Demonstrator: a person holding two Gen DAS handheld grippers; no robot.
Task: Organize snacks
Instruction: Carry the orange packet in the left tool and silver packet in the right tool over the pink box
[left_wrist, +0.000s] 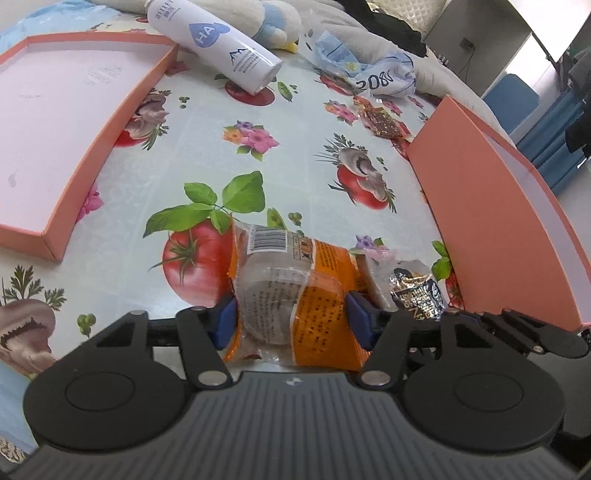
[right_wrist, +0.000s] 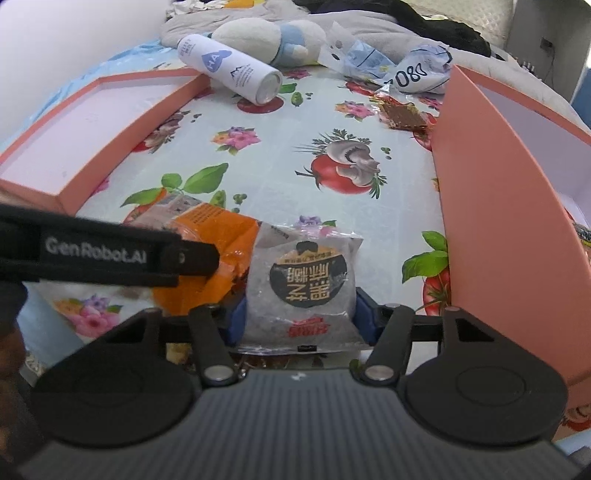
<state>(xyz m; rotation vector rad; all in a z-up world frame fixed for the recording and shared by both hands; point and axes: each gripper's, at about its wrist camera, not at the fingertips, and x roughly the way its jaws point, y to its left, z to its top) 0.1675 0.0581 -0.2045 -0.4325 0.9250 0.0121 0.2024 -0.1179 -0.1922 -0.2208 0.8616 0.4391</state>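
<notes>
Picking step in hand: left gripper clamped on orange snack packet, right gripper clamped on grey snack packet, both near tabletop's front edge. Next, probably: lift and carry to orange box at right edge, clearing its wall.

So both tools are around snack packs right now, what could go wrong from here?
1. The orange-and-clear plastic snack pack overlaps the grey pack with the black round label; lifting one may drag the other.
2. Both wrappers look slippery and could slide out.
3. The tall salmon cardboard box wall stands close and may get bumped.
</notes>
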